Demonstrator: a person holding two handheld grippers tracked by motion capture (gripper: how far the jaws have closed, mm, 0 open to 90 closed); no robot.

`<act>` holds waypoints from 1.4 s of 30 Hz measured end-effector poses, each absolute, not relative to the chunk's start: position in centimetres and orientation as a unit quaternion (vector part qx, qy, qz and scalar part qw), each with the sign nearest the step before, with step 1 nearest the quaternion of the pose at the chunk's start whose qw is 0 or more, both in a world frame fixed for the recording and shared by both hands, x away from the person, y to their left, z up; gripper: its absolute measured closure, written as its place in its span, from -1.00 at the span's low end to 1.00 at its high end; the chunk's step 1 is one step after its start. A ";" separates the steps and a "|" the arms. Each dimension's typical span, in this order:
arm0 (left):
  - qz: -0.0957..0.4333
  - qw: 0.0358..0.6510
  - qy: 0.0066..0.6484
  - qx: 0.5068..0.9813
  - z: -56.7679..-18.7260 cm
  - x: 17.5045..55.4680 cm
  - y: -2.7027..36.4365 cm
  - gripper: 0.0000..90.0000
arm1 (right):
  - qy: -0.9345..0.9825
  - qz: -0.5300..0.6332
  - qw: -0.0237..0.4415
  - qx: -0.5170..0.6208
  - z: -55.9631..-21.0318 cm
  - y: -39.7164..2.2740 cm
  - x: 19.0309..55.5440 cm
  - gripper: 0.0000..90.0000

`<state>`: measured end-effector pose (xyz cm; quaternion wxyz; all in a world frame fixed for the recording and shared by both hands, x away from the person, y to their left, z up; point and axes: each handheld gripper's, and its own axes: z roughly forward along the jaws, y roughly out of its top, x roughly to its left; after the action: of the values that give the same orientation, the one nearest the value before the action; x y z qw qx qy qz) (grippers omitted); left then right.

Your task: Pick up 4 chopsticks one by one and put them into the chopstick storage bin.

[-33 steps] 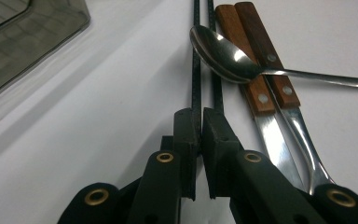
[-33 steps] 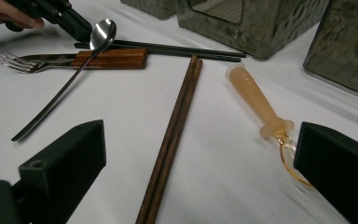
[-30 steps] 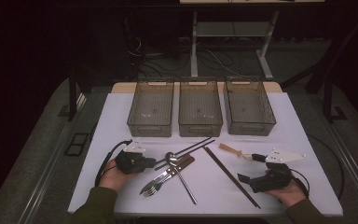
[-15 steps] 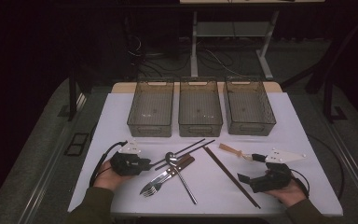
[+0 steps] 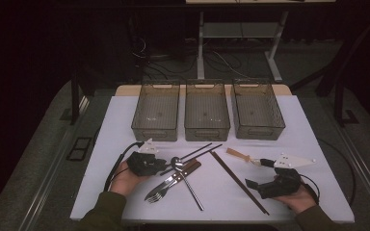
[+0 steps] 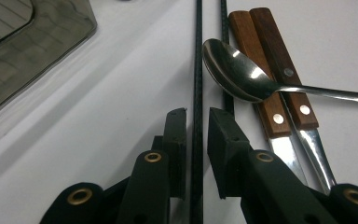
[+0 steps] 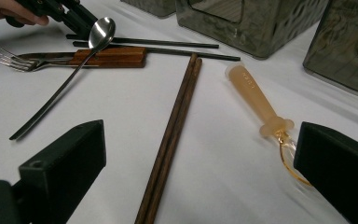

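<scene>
Left hand-held gripper lies low on the white tabletop, its jaws straddling one black chopstick. The jaws have just been closing and now stand narrow, with the rod running between them; a thin gap shows on each side of the rod, so the pads do not yet appear to press on it. The second black chopstick lies just beside the first, partly under the bowl of the steel spoon.

Right hand-held gripper rests near the front right of the tabletop with its jaws wide apart and nothing between them. Ahead of it lie the brown wooden chopsticks and an amber-handled utensil whose working end is too unclear to identify.

Status, judged from the layout:
- Three smoked plastic bins stand in a row at the far side. All three appear empty.
- Every utensil remains on the tabletop: both chopstick pairs, the spoon, the wood-handled fork and knife, and the amber-handled utensil.
- Sorting into the bins therefore looks barely begun. The first pick, the black chopstick, is being set up but is not lifted.
- Remaining work: complete the grip, raise the rod, deposit it, then repeat for all other items.
</scene>
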<state>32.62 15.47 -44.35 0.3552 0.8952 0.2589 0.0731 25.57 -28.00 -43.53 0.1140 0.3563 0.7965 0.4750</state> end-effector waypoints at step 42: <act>0.074 0.377 0.270 0.883 -43.3 31.8 19.0 0.89 | 0.794 0.478 0.117 0.357 -43.4 -28.1 25.5 -0.95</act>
<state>31.76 19.04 -43.28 0.3767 0.8831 0.2695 0.0741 25.51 -28.12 -43.43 0.1169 0.3574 0.7939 0.4777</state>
